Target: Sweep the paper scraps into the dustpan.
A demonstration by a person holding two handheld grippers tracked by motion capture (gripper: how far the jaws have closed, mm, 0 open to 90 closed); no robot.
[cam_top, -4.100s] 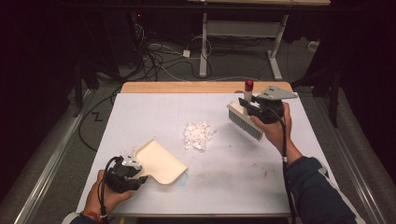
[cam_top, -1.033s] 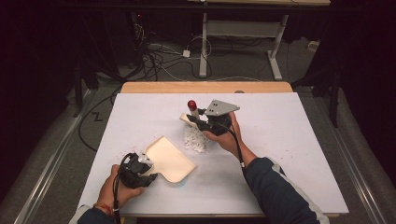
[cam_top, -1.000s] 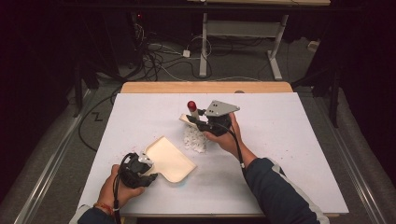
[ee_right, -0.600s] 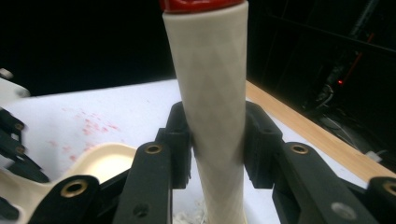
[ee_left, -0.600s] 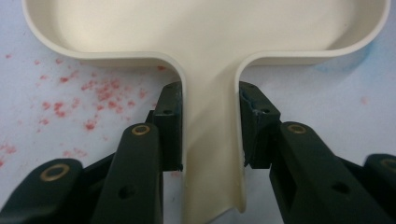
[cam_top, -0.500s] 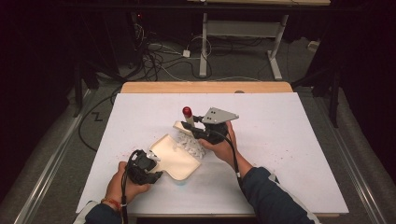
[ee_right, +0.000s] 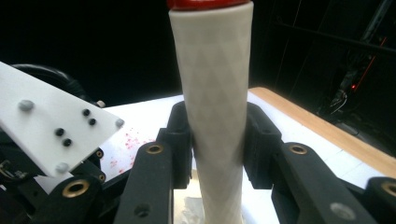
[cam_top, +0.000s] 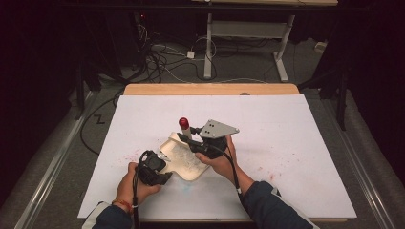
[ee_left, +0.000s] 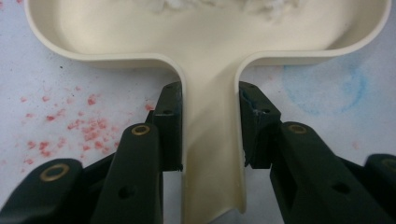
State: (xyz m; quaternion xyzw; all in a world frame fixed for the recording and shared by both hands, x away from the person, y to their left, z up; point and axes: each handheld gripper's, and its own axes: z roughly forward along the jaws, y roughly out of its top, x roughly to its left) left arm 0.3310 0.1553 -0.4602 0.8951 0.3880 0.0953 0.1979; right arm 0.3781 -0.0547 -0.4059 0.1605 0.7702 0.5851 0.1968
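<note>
Since a second ago the right gripper [cam_top: 193, 143] has swept its brush [ee_right: 214, 93] onto the dustpan [ee_left: 205, 56] at the bench's [cam_top: 296, 143] near middle — jaws clamped on the handle — while the left gripper [ee_left: 210, 140] grips the dustpan's stem, white scraps [ee_left: 224, 5] inside.

Cream dustpan [ee_left: 205, 60] handle between clamped black fingers [ee_left: 169, 126], white scraps [ee_left: 224, 5] in its tray.

brush [ee_right: 212, 93] head hidden below right gripper view's bottom edge, red cap cropped at top, dustpan [ee_left: 210, 70] front lip cut off by left gripper view's top edge, white scraps [cam_top: 184, 155] in pan too small to identify, person's forearms cropped at high view's bottom
</note>
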